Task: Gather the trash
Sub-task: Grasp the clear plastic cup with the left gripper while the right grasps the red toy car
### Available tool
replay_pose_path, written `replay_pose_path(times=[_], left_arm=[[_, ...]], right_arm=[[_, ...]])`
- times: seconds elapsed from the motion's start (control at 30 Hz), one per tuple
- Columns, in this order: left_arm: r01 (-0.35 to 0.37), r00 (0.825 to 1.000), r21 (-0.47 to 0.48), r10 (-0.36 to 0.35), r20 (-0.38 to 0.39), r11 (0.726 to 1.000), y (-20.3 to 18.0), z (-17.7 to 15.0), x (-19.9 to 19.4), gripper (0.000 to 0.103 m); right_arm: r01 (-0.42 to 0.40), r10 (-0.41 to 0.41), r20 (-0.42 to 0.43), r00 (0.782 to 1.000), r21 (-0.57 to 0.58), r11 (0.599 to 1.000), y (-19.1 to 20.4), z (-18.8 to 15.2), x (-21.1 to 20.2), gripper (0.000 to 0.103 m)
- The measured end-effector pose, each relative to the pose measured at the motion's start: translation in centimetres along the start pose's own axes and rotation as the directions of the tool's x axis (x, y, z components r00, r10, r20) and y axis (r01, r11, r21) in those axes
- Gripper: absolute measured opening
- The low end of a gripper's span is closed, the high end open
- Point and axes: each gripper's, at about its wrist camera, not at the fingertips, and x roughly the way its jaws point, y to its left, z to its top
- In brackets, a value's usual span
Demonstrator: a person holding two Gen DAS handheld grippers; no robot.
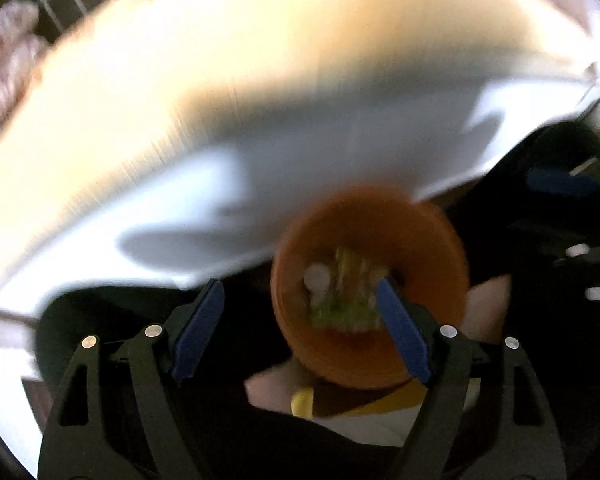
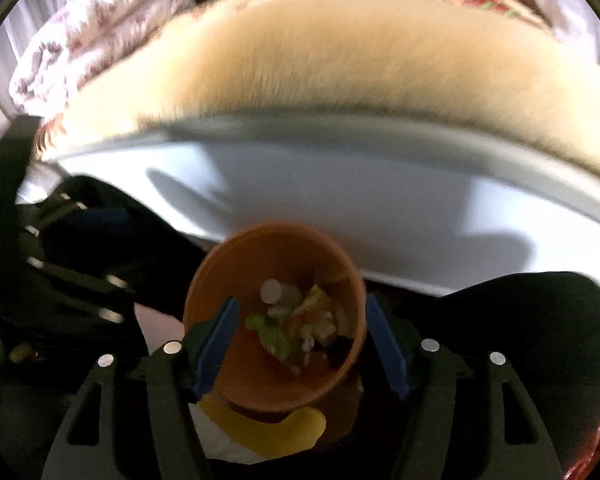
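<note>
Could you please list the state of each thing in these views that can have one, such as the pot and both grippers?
orange pot: upright, open-topped, partly filled with mixed trash.
right gripper: open, fingers on either side of the pot; contact unclear.
left gripper: open, nothing between its fingers, one fingertip over the pot's rim.
white table: bare where visible.
folded quilt: stacked behind the table.

A big white surface [image 2: 340, 200] stretches past the fingers [image 2: 216, 344]. Behind it lies a tan bed [image 2: 320, 64] with folded flowery blankets [image 2: 92, 28] on it.
</note>
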Motion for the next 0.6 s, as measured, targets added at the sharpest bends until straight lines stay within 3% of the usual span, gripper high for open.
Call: replay_pose_path(times=[0.07,0.13,0.2,0.43,0.6], left_arm=[[0.027,0.995,-0.005,-0.026,0.096,1.0,0.6,2.0,-3.2,0.082],[0.038,0.978,-0.028,-0.032,0.208,0.999,1.2,5.6,-5.8,0.091],[0.033,0.965,-0.052,-0.018,0.261,0.998,1.5,9.4,-6.2,0.091],[0.066,0.961,-0.083,-0.041,0.272,0.994,2.7,22.2,-1.1,0.091],[0.001,0.971,-0.025,0.005,0.237,1.0,1.9,28.0,3.6,0.091]], right_arm=[[0.008,-0.01,0.07,0.997,0.025,1.0,-0.9,0.2,-2.2,0.073],[0.012,-0.02,0.138,0.99,0.054,0.998,-2.0,0.2,-4.0,0.073],[0.018,-0.033,0.18,0.983,0.084,0.996,-3.0,0.3,-5.1,0.073],[0.038,-0.077,0.267,0.961,0.147,0.988,-5.8,0.3,-7.8,0.074],[0.048,-0.097,0.278,0.956,0.177,0.983,-7.1,0.1,-8.4,0.075]])
